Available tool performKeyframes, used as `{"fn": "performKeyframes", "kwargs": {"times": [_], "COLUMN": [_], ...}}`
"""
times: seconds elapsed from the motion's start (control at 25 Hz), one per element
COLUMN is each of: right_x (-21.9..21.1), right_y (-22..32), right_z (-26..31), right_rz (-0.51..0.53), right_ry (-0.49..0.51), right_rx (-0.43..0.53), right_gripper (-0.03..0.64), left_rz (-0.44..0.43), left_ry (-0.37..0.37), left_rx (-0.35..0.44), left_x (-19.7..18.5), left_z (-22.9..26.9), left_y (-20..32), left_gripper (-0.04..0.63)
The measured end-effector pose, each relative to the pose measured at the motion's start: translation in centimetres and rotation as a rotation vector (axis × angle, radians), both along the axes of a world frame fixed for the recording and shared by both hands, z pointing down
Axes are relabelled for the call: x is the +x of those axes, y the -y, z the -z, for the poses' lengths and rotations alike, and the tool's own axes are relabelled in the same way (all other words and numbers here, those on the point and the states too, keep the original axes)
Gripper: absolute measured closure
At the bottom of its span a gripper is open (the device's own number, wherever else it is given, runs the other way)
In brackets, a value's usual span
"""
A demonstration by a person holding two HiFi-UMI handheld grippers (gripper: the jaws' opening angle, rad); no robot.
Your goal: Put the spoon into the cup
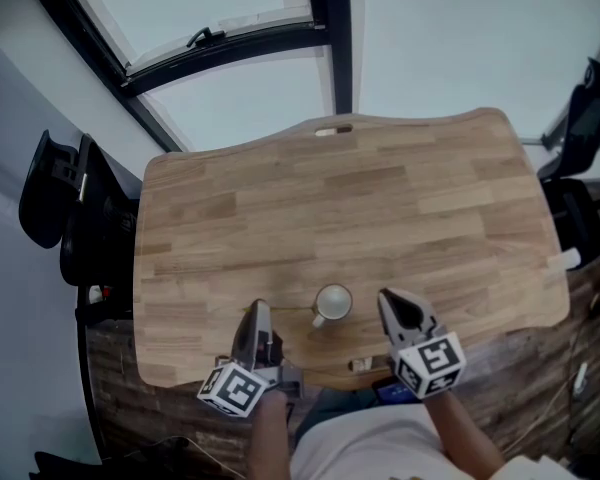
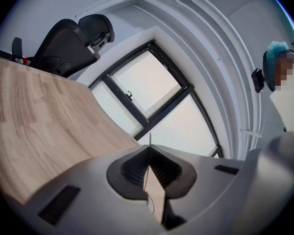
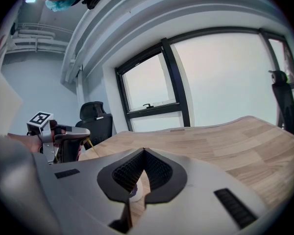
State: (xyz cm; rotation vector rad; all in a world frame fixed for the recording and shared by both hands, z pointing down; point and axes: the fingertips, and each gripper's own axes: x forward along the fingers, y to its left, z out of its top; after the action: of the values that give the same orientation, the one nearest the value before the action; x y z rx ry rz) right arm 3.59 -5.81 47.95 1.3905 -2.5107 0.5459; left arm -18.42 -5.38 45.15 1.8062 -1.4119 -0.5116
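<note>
Head view: looks down on a wooden table; finds the white cup upright near the close edge, mouth open and seemingly empty; places the left gripper just beside it on one side and the right gripper near it on the other, apparently touching neither. Left gripper view: shows pads pressed together on a thin golden sliver, surely the spoon, seen edge-on and poking up past the tips; matches the right gripper view, with a slim gold stem slanting down out of that gripper towards the table. Right gripper view: shows jaws closed tip to tip on nothing; gives only a pale rounded scrap, probably the cup, glimpsed through the gap beneath them.

Reads as the carry step: spoon gripped, not yet over the cup. Calls next for bringing the left gripper across until the spoon's low end hangs above the rim; then tipping it more upright, lowering it into the mouth and parting the pads; needs care not to knock the cup over.
</note>
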Motion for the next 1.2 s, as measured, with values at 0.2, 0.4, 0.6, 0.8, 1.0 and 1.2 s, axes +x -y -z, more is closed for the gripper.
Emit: {"fn": "performKeyframes", "kwargs": {"times": [0.2,0.4,0.6,0.8,1.0,1.2], "right_x": [0.3,0.6,0.7,0.9,1.0,0.9], "right_y": [0.2,0.7,1.1,1.6,2.0,2.2], "right_z": [-0.4,-0.6,-0.7,-1.1,-1.5,-1.9], "right_rz": [0.010,0.022,0.037,0.038,0.039,0.045], "right_ry": [0.003,0.009,0.006,0.005,0.004,0.005], "right_rx": [-0.007,-0.008,-0.010,-0.014,-0.025,-0.033], "right_gripper": [0.620,0.620,0.620,0.620,0.620,0.620], "left_rz": [0.007,0.017,0.023,0.028,0.032,0.039], "left_ry": [0.009,0.030,0.040,0.038,0.038,0.034], "left_rx": [-0.009,-0.017,-0.024,-0.029,-0.042,-0.054], "left_x": [0.3,0.6,0.8,0.8,0.8,0.6], "left_z": [-0.5,-0.9,-1.2,-1.7,-2.2,-2.7], "left_y": [0.2,0.2,0.3,0.6,0.9,0.9], "left_gripper": [0.592,0.592,0.592,0.592,0.592,0.592]}}
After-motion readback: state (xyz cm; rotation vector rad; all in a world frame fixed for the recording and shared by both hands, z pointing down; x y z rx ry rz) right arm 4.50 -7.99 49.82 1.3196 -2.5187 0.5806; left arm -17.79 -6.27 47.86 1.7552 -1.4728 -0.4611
